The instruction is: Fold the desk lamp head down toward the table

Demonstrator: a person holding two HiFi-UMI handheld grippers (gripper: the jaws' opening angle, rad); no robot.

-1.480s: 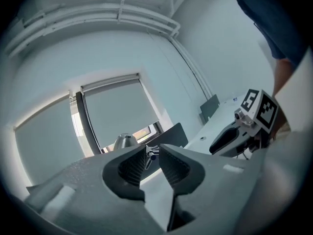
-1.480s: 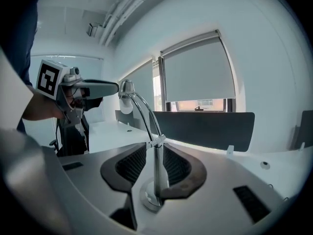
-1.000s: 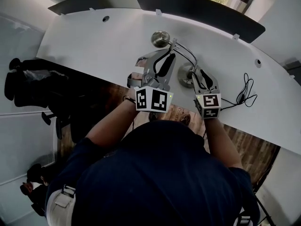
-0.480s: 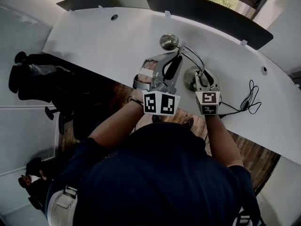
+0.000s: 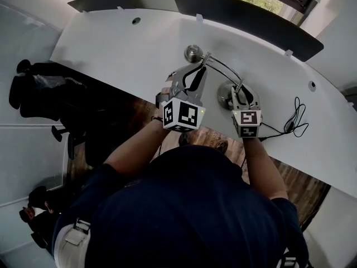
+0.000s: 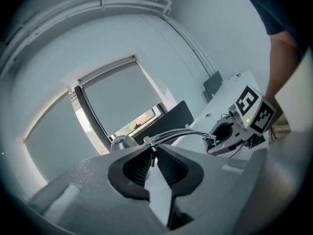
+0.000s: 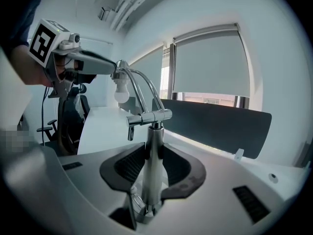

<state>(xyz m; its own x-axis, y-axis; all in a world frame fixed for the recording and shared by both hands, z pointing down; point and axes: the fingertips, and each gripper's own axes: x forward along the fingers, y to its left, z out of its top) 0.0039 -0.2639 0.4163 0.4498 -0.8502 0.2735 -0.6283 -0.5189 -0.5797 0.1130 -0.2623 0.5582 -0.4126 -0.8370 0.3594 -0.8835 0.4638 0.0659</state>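
left gripper: jaws just been closing, now nearly together and pinched on the thin lamp arm at its head end; the joint sits right at the jaw tips.
right gripper: jaws also just been closing, now clamped on the lamp's upright chrome post, one pad on each side, below the cross joint.
lamp head: chrome dome just past the left gripper's tips, on the far side of it. Up off the tabletop, not folded down.
bulb: white, hangs under the head, directly below the left gripper's tip as seen from the right gripper view.
arm: twin chrome rods arc from the post top over to the head, spanning between the two grippers.
base: round, flat on the tabletop near the front edge, right under the right gripper.
cable: black, loose loops on the tabletop to the right of the base, apart from both grippers.
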